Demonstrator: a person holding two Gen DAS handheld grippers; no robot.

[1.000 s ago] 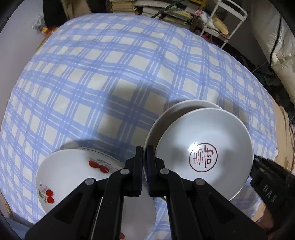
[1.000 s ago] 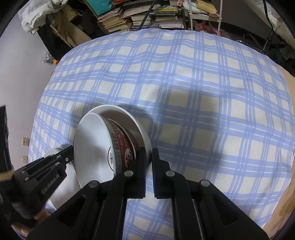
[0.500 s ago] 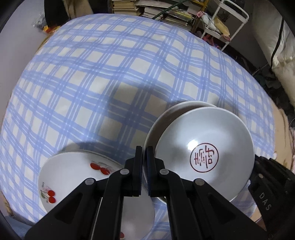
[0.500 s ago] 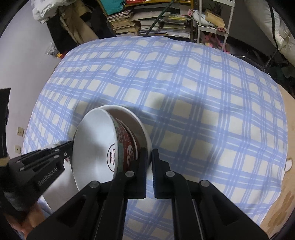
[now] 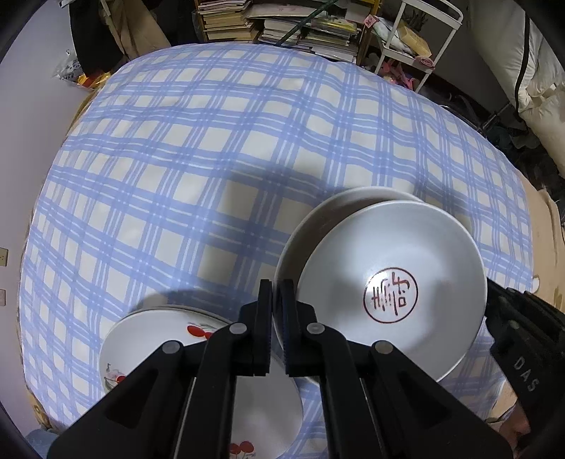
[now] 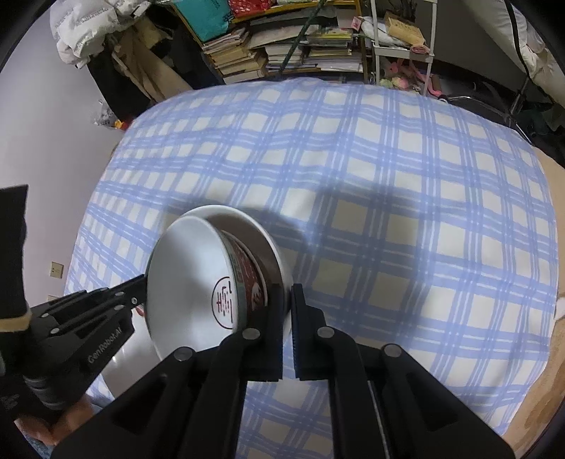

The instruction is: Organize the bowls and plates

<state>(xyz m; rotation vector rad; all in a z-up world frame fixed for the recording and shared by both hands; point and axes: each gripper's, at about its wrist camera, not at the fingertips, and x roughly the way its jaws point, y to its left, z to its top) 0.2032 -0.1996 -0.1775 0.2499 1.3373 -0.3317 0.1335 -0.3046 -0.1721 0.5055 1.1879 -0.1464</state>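
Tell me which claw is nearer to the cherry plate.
Left. The left claw hangs directly over the cherry plate; the right claw is beyond the red-seal bowl, at its far rim.

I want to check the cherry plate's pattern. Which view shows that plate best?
The left wrist view: the cherry plate lies below the left gripper, with red cherries visible, partly hidden by the fingers. The right wrist view shows only a plain pale sliver, no pattern.

A blue and white checked cloth (image 5: 212, 169) covered the table. Behind it sat messy piles of books (image 6: 247, 53) and a white wire rack (image 5: 420, 31).
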